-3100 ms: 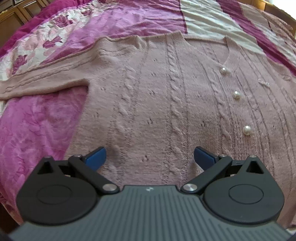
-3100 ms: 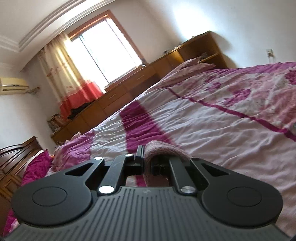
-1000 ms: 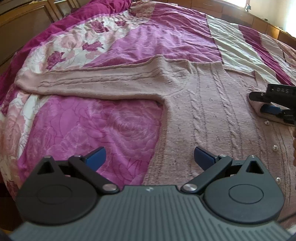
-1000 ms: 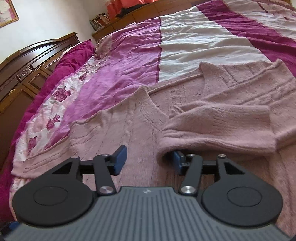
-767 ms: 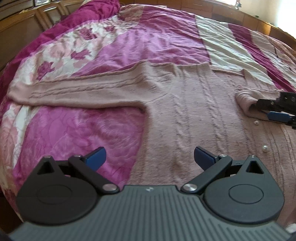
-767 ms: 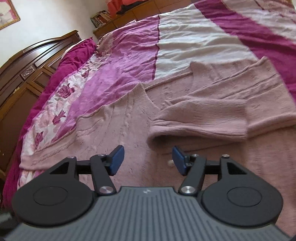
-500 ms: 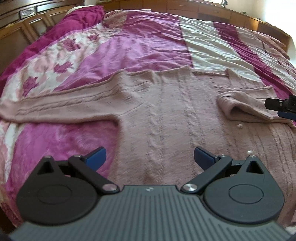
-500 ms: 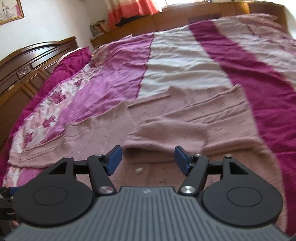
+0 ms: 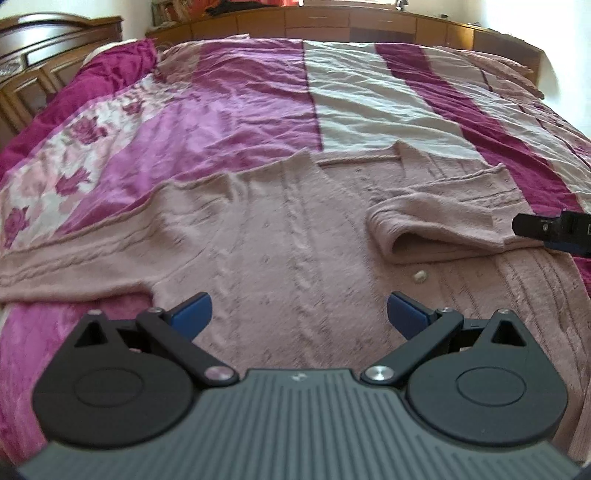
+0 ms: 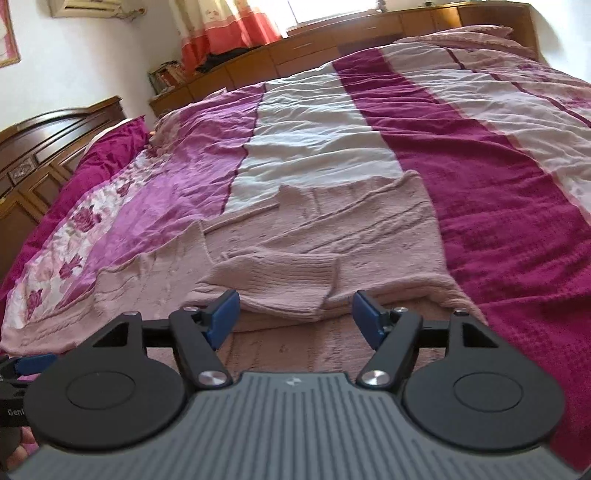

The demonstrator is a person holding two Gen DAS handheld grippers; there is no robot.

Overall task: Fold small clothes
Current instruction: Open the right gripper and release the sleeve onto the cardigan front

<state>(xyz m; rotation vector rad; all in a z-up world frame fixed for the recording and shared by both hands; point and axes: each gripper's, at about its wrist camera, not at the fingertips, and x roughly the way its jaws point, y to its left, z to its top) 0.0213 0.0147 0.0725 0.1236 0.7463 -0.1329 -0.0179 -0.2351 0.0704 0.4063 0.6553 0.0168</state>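
Left wrist: pink cardigan (image 9: 280, 236) flat on striped bedspread (image 9: 369, 99), wood cabinets (image 9: 369, 22) behind; both grippers' tongs apart.

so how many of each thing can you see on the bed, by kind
cardigan: 1
sleeves: 2, one folded in, one spread out
pearl button: 1
hand-held grippers: 2, left, right, both open
total: 6

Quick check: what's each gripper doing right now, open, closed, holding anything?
Left gripper: open, holding nothing, over the pink cardigan.
Right gripper: open, holding nothing.
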